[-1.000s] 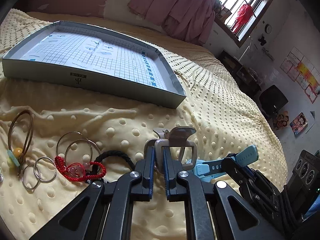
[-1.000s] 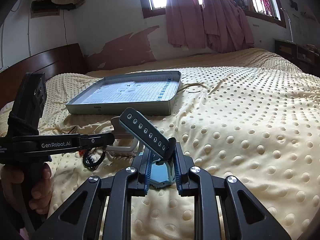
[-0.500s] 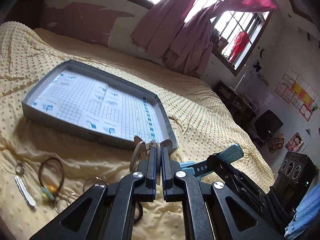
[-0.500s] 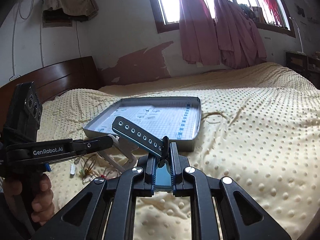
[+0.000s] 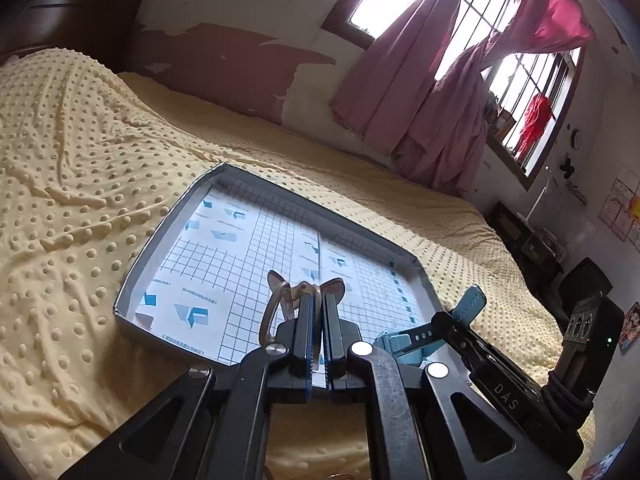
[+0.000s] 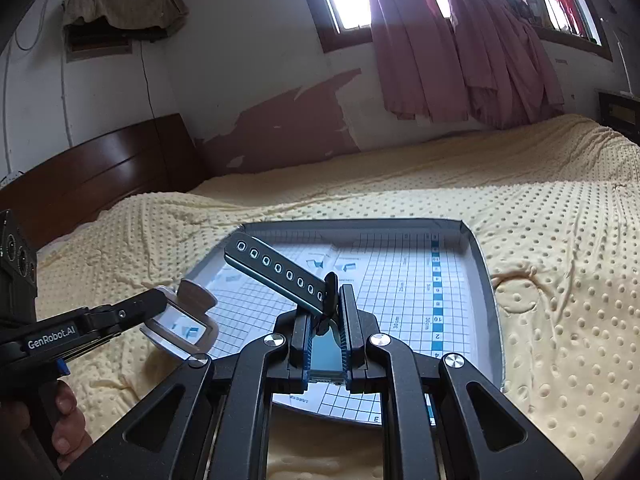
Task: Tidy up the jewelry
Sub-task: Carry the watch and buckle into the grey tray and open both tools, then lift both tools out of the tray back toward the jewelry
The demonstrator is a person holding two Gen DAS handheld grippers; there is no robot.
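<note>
Both grippers hang over the shallow grey tray lined with blue-gridded white paper (image 5: 132,280), which lies on the pale yellow dotted bedspread (image 5: 72,168) and fills the middle of both views.

In the left wrist view, the left gripper (image 5: 316,304) sits at lower centre, its jaws pressed together on a pale grey metal-looking clasp piece with a rounded rectangular frame (image 5: 276,308); a loop bulges out to the left of the fingers and small flared tabs poke above the tips. In the right wrist view that same piece shows at centre left, held over the tray's near left edge, with the gridded paper visible through its frame.

The right gripper (image 6: 326,308) is at lower centre of its own view, jaws clamped nearly together on the light blue watch with a perforated rubber strap (image 6: 280,268). The strap juts up and to the left from the fingertips, above the tray's paper, while the watch's pale blue body sits between the fingers lower down. In the left wrist view the watch appears at lower right, beside the tray's right rim.

A hand (image 6: 60,420) grips the left gripper's handle at the lower left of the right wrist view.
</note>
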